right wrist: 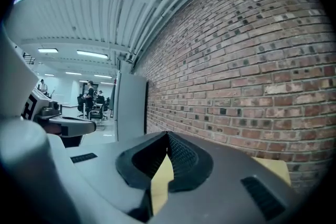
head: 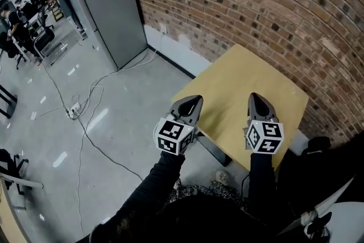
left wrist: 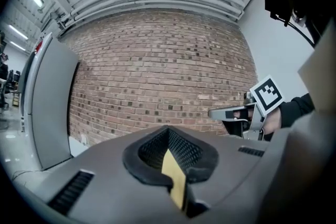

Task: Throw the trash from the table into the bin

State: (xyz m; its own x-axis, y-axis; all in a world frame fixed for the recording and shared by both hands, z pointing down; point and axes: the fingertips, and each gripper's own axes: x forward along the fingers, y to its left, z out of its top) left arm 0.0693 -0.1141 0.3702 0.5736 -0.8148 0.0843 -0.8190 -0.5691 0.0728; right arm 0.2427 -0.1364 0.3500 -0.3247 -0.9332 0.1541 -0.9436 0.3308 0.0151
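Newbie: ok so what are the two claws doing rn? and where's the trash?

Regular: both hang in the air over the near edge of the desk [head: 227, 79]. They're side by side with a clear gap between them, noses toward the brick wall [head: 256, 3]. The left claw [head: 197, 101] is clenched, and in its own view the tips meet. The right claw [head: 253, 97] is the same deal, clamped tight. Each claw's view shows a thin yellow sliver in the slit under the tips. It's desk-coloured, and I can't say for sure what it is.

Newbie: so nothing grabbed?

Regular: nothing I can make out between the pads on either one. As for the trash and the bin, honestly I can't spot either in any view.

Newbie: what else is around?

Regular: the desk sits right up by the wall. A grey cabinet [head: 108, 3] stands further left along it. Cables [head: 85, 122] trail over the floor to a power strip [head: 73, 112]. Way at the back, top left, some people [head: 17, 23] are among office chairs. The left claw's view also catches the right claw off to the side, held by a hand in a black sleeve [left wrist: 296, 108].
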